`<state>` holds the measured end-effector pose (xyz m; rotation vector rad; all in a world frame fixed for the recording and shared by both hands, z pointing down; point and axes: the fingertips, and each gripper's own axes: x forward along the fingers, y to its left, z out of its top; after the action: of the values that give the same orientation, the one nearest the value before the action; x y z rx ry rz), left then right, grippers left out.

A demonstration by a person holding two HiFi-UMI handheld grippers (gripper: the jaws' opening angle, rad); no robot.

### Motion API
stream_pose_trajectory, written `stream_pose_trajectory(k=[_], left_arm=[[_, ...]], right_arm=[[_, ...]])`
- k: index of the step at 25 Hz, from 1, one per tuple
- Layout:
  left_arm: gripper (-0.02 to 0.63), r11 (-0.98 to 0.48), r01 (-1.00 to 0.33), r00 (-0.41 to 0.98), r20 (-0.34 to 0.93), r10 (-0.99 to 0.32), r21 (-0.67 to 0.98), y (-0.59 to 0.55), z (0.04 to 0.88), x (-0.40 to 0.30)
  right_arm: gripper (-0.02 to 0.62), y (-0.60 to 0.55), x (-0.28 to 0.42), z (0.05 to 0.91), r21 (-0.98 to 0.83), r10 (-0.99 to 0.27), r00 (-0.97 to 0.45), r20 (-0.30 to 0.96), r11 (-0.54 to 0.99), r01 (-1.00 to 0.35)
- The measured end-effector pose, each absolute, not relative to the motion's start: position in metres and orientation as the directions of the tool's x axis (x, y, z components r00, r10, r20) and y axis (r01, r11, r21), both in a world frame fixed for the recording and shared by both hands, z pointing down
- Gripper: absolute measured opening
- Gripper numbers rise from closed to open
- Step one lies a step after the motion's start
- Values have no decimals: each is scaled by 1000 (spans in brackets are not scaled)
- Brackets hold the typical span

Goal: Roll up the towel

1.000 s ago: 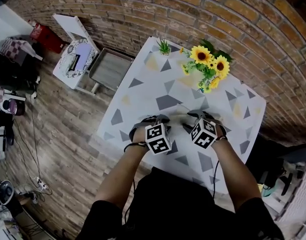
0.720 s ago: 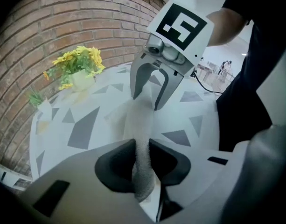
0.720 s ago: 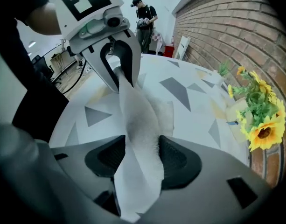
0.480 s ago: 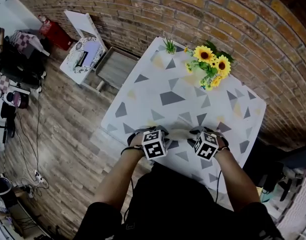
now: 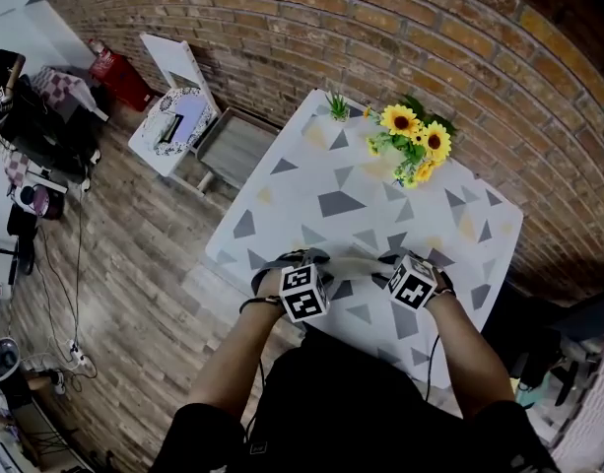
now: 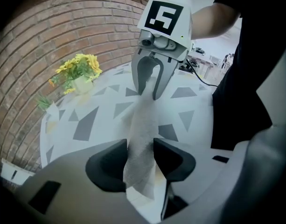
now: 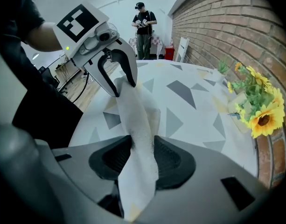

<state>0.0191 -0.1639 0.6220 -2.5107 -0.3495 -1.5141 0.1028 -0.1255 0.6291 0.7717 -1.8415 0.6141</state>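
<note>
A white towel (image 5: pixel 353 263), gathered into a narrow strip, stretches between my two grippers above the near part of the patterned table (image 5: pixel 311 170). In the left gripper view the left gripper (image 6: pixel 141 156) has one end of the towel (image 6: pixel 143 129) between its pads, which touch it on both sides while the jaws are opening. The right gripper (image 7: pixel 142 158) has the other end of the towel (image 7: pixel 137 125) filling its gap, its jaws also easing open. Each view shows the opposite gripper at the strip's far end: the right gripper (image 6: pixel 151 88) and the left gripper (image 7: pixel 120 87). In the head view the left gripper (image 5: pixel 309 257) and right gripper (image 5: pixel 388 261) face each other.
A vase of sunflowers (image 5: pixel 412 142) and a small green plant (image 5: pixel 338 104) stand at the table's far edge by the brick wall. A white cabinet (image 5: pixel 175 116) and a tray sit on the wooden floor to the left. A person (image 7: pixel 143 28) stands far back in the room.
Both grippers have drawn back toward the table's near edge, carrying the towel strip between them.
</note>
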Motion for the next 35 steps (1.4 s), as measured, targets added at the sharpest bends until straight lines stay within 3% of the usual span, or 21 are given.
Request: stream_pose_trajectory(k=[20, 30, 35], left_arm=[[178, -981, 114, 503, 861, -78, -156, -226, 627, 37], [175, -992, -24, 645, 756, -109, -122, -229, 588, 34], [146, -982, -189, 749, 642, -162, -27, -227, 535, 33]], right_arm=[[181, -178, 140, 630, 49, -349, -174, 921, 546, -836], [74, -163, 143, 572, 58, -563, -171, 808, 365, -929], [17, -143, 149, 526, -13, -702, -190, 687, 249, -968]])
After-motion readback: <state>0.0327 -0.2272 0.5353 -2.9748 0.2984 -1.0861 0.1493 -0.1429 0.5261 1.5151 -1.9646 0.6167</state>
